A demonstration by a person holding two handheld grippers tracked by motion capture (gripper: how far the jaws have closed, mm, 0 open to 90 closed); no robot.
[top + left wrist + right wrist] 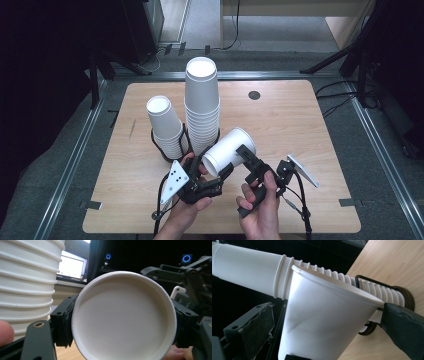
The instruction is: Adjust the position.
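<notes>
A single white paper cup (231, 149) is held on its side above the wooden table's (285, 125) front. My left gripper (214, 168) is shut on it at the rim end; in the left gripper view the cup's open mouth (122, 320) faces the camera with a jaw pressed on each side. My right gripper (250, 159) straddles the cup's body (319, 325). It is open: its right jaw meets the rim, while the left pad (257, 325) stands clear of the wall.
Two stacks of white cups stand in black wire holders mid-table: a tall stack (202, 105) and a shorter one (166, 125) to its left. A dark round hole (254, 95) marks the far table edge. Bare wood lies to the right.
</notes>
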